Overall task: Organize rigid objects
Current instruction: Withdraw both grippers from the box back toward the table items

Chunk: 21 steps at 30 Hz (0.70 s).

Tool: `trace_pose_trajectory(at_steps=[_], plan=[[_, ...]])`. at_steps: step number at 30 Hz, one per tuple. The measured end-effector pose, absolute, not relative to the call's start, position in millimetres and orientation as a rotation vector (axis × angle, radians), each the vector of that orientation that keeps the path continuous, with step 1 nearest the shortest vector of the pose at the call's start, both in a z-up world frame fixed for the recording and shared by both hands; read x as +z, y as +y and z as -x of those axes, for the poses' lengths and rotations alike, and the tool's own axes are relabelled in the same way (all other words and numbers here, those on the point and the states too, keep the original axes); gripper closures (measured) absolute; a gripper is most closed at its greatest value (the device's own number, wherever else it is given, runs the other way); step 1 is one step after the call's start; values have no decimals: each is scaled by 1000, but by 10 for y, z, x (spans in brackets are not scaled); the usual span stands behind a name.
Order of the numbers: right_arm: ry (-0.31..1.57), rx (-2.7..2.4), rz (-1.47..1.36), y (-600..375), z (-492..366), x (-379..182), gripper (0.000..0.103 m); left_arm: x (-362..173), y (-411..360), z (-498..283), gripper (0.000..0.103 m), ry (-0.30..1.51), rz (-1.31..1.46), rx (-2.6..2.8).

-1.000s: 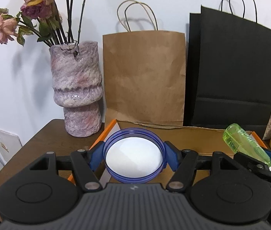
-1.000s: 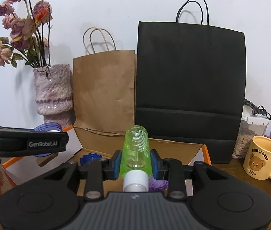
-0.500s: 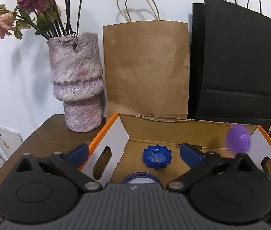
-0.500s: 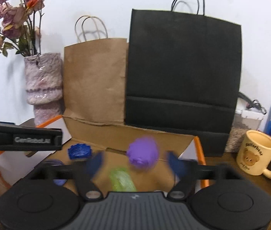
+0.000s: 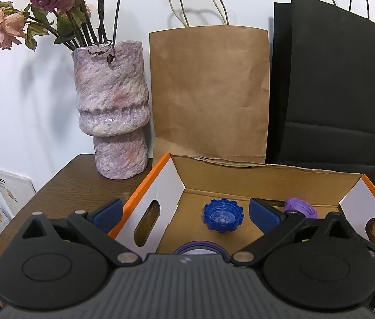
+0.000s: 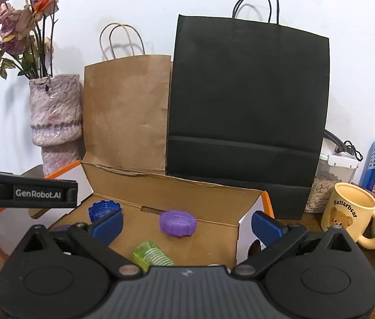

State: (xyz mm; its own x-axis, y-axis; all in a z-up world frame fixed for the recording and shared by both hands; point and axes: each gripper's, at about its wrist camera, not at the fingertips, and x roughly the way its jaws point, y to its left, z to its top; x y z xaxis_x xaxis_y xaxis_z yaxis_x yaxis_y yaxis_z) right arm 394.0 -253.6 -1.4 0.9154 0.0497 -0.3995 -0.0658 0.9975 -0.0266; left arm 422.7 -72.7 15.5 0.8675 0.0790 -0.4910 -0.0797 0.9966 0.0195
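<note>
Left hand-held gripper [image 5: 184,214]: jaws spread to their widest, nothing between the pads; it hangs over the near-left edge of the cardboard box [image 5: 161,186].

Right hand-held gripper [image 6: 187,222]: jaws opening, almost at full spread, nothing held; it hangs over the near-right part of the box.

Cardboard box: open-topped, orange-rimmed, white side walls with handle slots; stands on the bench [image 5: 62,186] and serves as the collecting bin.

Contents of the box:
- blue cap [image 5: 223,218] — ridged, open side up, on the floor toward the back left.
- purple cap [image 6: 178,223] — ridged, open side up, near the middle of the floor, well apart from the blue cap.
- green bottle [image 6: 151,256] — lying on its side at the near edge, directly under the right gripper, mostly hidden by its body.
- purple-rimmed lid [image 5: 198,250] — at the near edge under the left gripper; only an arc shows.

Judgement: both grippers stand wide and empty above items at rest in the box, so the two drops look complete.

Around the box: stone vase [image 5: 111,111] of dried roses to the left, brown paper bag [image 5: 210,93] and black paper bag [image 5: 333,93] behind, yellow mug [image 6: 349,211] to the right.
</note>
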Motion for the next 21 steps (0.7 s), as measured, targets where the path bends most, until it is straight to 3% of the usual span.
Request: trace_pose_trajectory(at_steps=[21], plan=[[354, 91, 34, -2588, -3511, 157, 0, 293, -662, -3809, 0, 489, 19, 69]])
